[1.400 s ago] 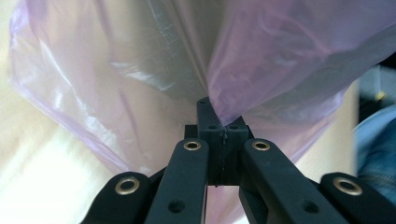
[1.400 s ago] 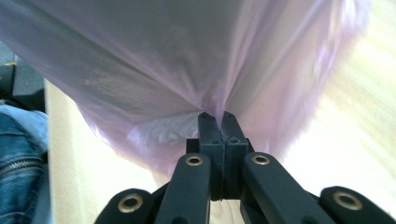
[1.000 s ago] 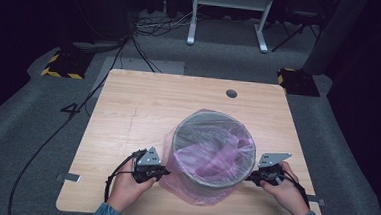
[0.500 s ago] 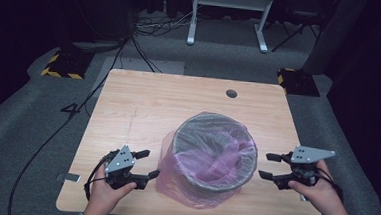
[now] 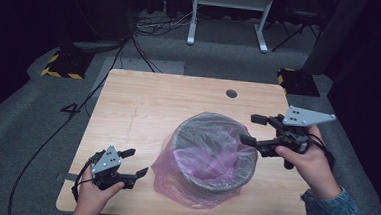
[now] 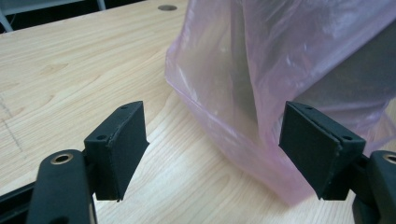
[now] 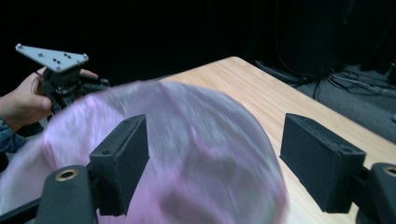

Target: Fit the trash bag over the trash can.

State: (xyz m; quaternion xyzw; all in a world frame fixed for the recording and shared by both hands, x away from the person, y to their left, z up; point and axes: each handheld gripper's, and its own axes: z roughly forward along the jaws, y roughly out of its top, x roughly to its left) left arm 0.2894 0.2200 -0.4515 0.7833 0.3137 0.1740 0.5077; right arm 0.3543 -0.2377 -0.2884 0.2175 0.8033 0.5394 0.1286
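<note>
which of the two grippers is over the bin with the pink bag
The right gripper: its open jaws reach over the rim of the bin. The left gripper, also open, sits low at the table's near left, beside the pink bag.

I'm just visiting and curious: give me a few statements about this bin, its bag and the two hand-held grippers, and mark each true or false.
1. A pink plastic bag lines the grey bin. True.
2. The left hand-held gripper is clamped on the bag. False: its jaws stand open, beside the bag, nothing pressed between them.
3. The right hand-held gripper is at the bin's rim with open jaws. True.
4. The bin lies tipped on its side. False: it stands upright on the wooden table.
5. The table has a small round hole near its far edge. True.
</note>
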